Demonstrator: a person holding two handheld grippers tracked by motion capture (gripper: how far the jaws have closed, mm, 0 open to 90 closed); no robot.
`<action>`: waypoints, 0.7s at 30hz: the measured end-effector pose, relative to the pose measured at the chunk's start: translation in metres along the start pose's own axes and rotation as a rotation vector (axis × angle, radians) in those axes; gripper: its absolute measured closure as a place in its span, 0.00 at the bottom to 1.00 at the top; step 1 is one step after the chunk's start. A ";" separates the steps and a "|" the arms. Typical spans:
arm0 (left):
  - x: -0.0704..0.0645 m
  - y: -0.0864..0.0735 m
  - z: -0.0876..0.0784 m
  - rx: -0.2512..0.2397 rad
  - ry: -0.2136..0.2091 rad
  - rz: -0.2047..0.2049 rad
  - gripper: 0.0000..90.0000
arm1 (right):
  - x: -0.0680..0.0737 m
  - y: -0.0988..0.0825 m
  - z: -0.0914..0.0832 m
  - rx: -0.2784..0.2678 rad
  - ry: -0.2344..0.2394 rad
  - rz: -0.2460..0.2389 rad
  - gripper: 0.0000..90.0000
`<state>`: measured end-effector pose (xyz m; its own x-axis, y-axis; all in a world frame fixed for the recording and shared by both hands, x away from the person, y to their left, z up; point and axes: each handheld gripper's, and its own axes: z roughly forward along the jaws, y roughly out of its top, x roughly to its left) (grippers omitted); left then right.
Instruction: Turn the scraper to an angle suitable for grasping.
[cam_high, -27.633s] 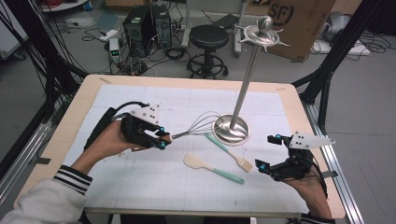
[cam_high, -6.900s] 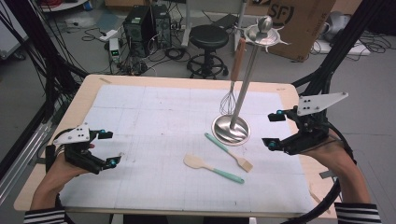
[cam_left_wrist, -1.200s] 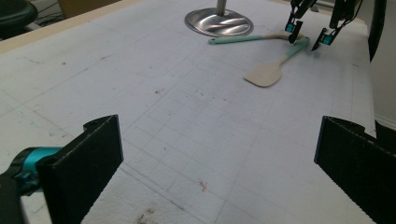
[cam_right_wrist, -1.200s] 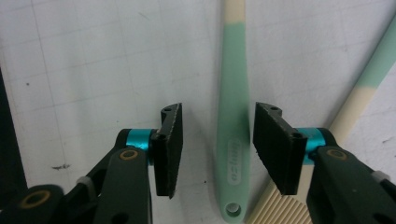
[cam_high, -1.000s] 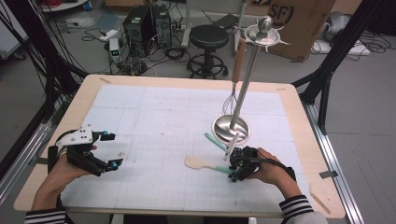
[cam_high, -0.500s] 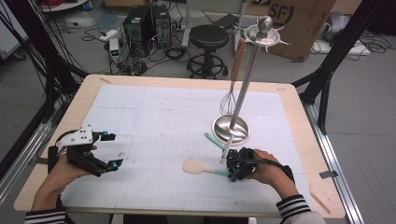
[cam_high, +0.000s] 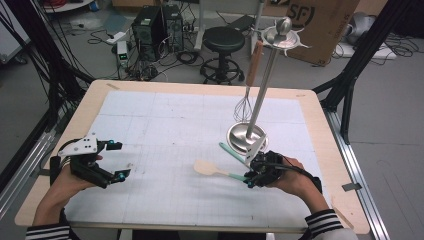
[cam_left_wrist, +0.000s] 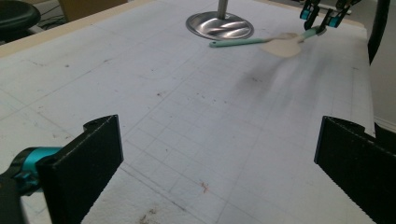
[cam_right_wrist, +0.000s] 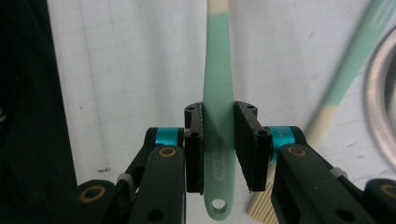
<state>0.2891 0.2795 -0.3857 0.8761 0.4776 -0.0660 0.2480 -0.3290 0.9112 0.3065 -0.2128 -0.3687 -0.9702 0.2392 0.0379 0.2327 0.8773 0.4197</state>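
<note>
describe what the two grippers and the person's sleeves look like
Both are black: the left hand-held gripper carries a grey three-cornered plate, the right hand-held gripper trails a black cable. Each has turquoise rings at its flat black jaws. The sleeves are black-and-white striped.

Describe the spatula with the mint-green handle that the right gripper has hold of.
The mint-green-handled spatula has a slim, smooth, plastic-looking handle with a hanging hole at its end and a flat cream blade. The right hand-held gripper is shut on the handle near the hole. In the left gripper view the blade sits low over the white gridded mat; whether it touches is unclear.
</note>
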 end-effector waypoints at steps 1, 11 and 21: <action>0.000 0.000 0.000 0.000 -0.001 0.001 0.02 | 0.001 0.001 -0.004 -0.014 0.002 0.001 0.82; -0.003 0.003 -0.006 -0.019 -0.012 0.019 0.02 | 0.013 0.030 -0.047 -0.197 0.024 -0.019 0.82; -0.002 0.003 -0.013 -0.033 -0.011 0.022 0.02 | 0.017 0.065 -0.060 -0.279 0.046 -0.060 0.82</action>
<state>0.2827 0.2879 -0.3779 0.8858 0.4613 -0.0500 0.2150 -0.3126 0.9252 0.3010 -0.1761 -0.2865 -0.9852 0.1656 0.0436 0.1533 0.7397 0.6553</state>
